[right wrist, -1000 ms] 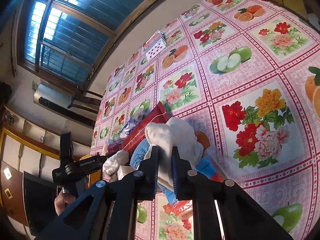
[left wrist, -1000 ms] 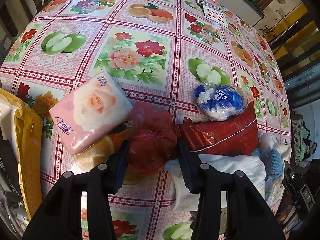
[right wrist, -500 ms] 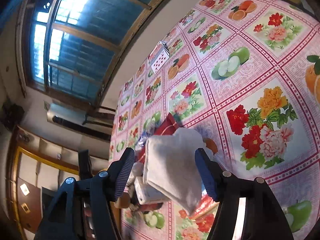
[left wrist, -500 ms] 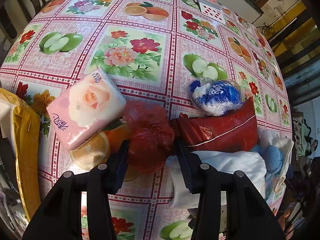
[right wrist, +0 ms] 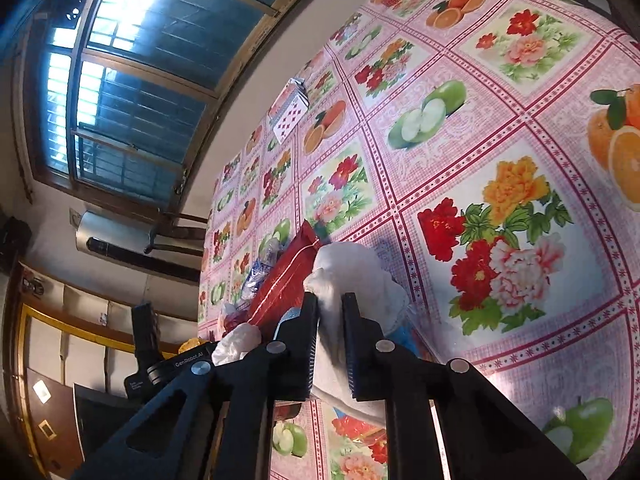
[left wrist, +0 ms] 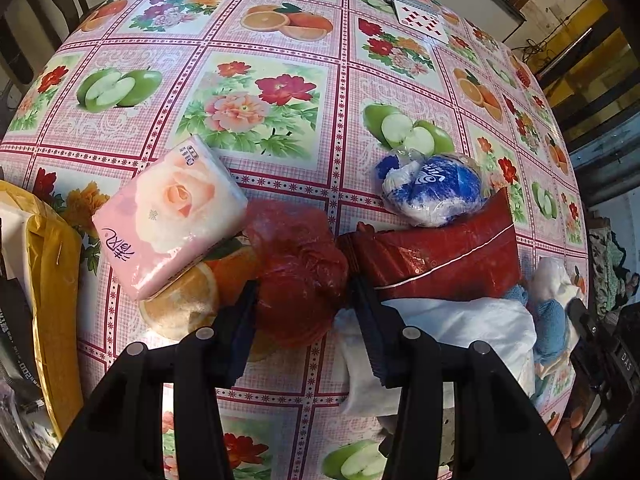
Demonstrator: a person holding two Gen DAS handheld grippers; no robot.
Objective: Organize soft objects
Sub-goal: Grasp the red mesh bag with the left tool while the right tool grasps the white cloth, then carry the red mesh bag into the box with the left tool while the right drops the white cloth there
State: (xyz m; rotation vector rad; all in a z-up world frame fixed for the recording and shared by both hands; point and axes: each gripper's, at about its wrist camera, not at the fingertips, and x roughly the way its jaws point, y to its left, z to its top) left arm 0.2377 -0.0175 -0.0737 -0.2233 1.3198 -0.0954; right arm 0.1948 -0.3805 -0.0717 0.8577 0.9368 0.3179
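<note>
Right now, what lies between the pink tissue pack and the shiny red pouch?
A crumpled red plastic bag, flanked by the left tool, seen in the left wrist view, lies between tissue pack and pouch.

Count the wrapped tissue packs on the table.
2: pink rose pack left of the red bag; blue pack atop the red pouch. Others may hide in the pile.

Table [left wrist: 280,60] in a pink fruit-and-flower oilcloth.
On it lie a pink tissue pack [left wrist: 170,216], a crumpled red bag [left wrist: 298,268], a red pouch [left wrist: 440,256], white cloth [left wrist: 460,324] and, far off, playing cards [left wrist: 416,16].
</note>
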